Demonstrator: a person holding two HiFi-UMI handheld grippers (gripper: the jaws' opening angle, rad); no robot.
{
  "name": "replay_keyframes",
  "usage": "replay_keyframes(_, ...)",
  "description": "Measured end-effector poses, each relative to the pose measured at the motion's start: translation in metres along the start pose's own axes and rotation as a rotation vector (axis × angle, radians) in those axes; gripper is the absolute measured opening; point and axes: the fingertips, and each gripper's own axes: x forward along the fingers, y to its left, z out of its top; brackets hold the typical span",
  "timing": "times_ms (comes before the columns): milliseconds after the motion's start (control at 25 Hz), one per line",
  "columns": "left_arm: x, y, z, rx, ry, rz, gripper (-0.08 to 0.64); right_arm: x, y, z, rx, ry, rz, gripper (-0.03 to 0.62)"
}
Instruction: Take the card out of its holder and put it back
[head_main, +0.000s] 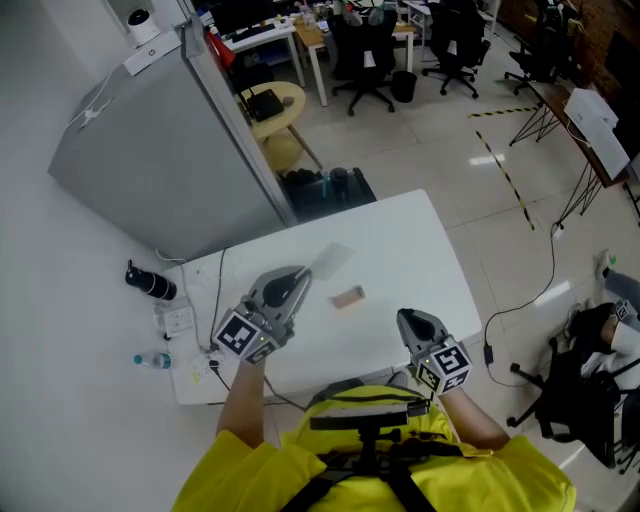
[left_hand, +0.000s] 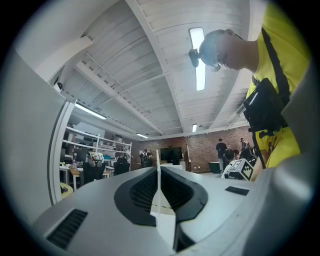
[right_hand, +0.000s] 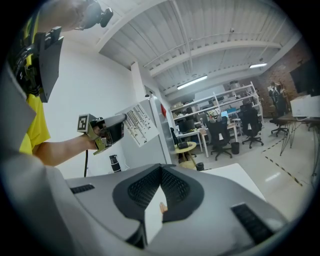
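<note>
My left gripper is held over the white table, shut on a pale printed card that sticks out past its tips. In the left gripper view the card shows edge-on between the closed pads. The right gripper view shows that left gripper from the side with the card raised. A small tan card holder lies flat on the table just right of the left gripper. My right gripper hovers near the table's front right, its jaws together with nothing between them.
A tall grey partition stands behind the table at the left. On the floor to the left are a black bottle, a water bottle and cables. Office chairs and a yellow stool stand beyond the table.
</note>
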Motion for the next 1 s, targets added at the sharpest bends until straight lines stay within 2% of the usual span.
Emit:
replay_keyframes(240,0.003,0.007,-0.016,-0.024,0.020,-0.019,0.014,0.006,-0.001,-0.002,0.003,0.008,0.003,0.006)
replay_keyframes(400,0.004,0.012,-0.043,-0.068,0.048,-0.044,0.014,0.011,0.002,-0.009,0.019,0.032,0.000,0.006)
replay_keyframes(520,0.009,0.023,-0.082,-0.056,0.102,-0.059,0.014,0.018,0.001,-0.016,0.025,0.055,0.002,0.006)
replay_keyframes(640,0.011,0.030,-0.141,-0.042,0.189,-0.084,0.014,0.023,0.001,-0.030,0.041,0.090,-0.004,0.006)
replay_keyframes(840,0.013,0.029,-0.220,-0.097,0.287,-0.152,0.014,0.024,-0.005,-0.052,0.076,0.134,-0.031,0.006)
replay_keyframes(1000,0.019,0.031,-0.252,-0.136,0.279,-0.169,0.014,0.026,-0.008,-0.064,0.093,0.158,-0.048,0.006)
